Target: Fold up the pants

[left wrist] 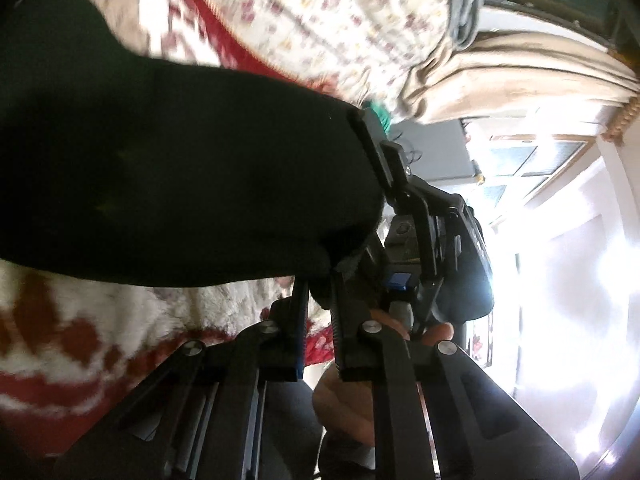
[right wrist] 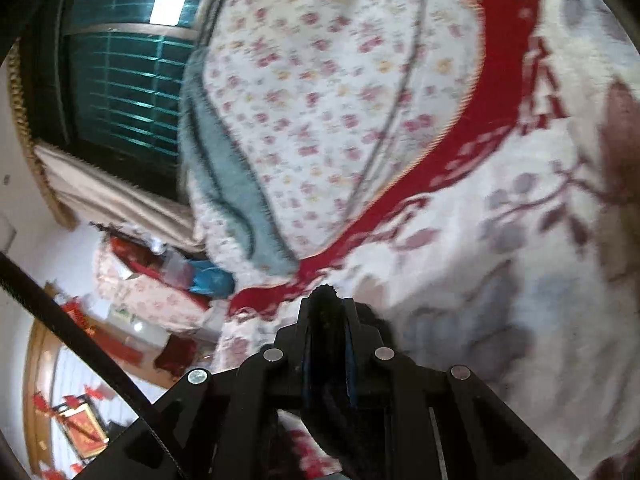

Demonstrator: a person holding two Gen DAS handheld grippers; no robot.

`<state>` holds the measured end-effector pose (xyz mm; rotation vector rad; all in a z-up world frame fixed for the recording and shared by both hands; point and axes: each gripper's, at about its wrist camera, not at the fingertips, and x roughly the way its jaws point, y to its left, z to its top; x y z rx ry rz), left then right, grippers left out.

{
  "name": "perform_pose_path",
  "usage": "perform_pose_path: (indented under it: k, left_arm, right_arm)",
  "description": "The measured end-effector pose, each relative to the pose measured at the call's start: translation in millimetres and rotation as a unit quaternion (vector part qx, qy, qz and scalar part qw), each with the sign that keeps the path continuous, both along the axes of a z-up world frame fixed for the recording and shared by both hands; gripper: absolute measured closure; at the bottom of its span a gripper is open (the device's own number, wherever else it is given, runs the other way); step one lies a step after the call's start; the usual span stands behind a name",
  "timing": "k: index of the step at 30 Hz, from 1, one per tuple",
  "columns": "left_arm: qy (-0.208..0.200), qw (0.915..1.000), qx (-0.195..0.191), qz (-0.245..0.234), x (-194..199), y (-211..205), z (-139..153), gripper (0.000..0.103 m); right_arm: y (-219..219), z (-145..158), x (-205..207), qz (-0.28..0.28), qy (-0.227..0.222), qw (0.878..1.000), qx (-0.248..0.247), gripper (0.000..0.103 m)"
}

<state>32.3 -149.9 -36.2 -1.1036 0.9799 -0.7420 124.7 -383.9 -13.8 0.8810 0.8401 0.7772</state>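
The black pants [left wrist: 180, 168] hang as a broad dark sheet across the left wrist view, lifted above the bed. My left gripper [left wrist: 320, 280] is shut on their lower edge. The right gripper [left wrist: 424, 216] shows just beyond it in the same view, clamped on the same edge of cloth, with the person's hand below. In the right wrist view my right gripper [right wrist: 329, 300] is shut on a thin strip of black pants fabric [right wrist: 326, 294] that sticks out between the fingertips. The rest of the pants is hidden there.
A red and white fuzzy blanket [right wrist: 500, 240] covers the bed under both grippers. A floral quilt [right wrist: 320, 100] with a grey-blue towel [right wrist: 224, 184] lies piled at the bed's far end. A window with beige curtain [left wrist: 520, 80] is beyond.
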Motion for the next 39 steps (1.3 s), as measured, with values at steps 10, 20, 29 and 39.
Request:
perform_pose_path:
  k: [10,20,29,39]
  left_arm:
    - [-0.017,0.9939,-0.032,0.104,-27.4,137.7,14.1,0.094]
    - [0.018,0.9790,-0.001,0.203,-35.6,261.8,-13.5,0.094]
    - [-0.063,0.9230,0.182,0.333,-45.4,337.5,27.4,0.077]
    - [-0.027,0.9405,0.124,0.315,-31.7,343.7,11.4,0.072]
  right_arm:
    - [133.8,43.9,7.2,0.089,0.007,0.996,0.000,0.090]
    - [267.4,5.4,35.1,0.113,0.080,0.990,-0.016,0.090]
    - [338.4,-44.9,37.1,0.078,0.110,0.986,-0.093,0.090]
    - [331.9,-6.7,26.1,0.117,0.033,0.985,-0.119,0.059]
